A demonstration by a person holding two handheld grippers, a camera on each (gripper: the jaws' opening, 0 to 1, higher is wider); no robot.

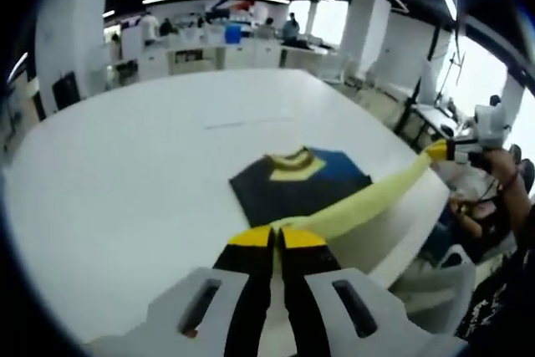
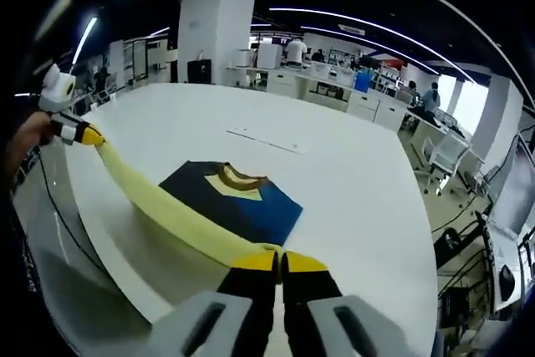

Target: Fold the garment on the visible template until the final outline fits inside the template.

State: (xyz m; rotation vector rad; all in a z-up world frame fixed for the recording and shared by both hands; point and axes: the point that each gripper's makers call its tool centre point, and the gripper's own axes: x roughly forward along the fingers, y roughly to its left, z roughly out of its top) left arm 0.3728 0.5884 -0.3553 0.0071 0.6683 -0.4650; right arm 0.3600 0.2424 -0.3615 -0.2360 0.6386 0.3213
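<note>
One garment (image 1: pixel 301 186) is seen, partly spread on one white table (image 1: pixel 125 181), with one pale yellow part (image 1: pixel 368 202) stretched between two claws: the left claw (image 1: pixel 277 238) and the right claw (image 2: pixel 279 262). One thin marked outline (image 2: pixel 263 140) is counted on the table.

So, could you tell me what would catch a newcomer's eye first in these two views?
The pale yellow band of fabric stands out most, pulled taut in the air between the left gripper and the right gripper, both shut on its ends. Behind it, a folded dark navy and blue garment with a yellow collar lies flat on the big white table, near the table's edge.
</note>
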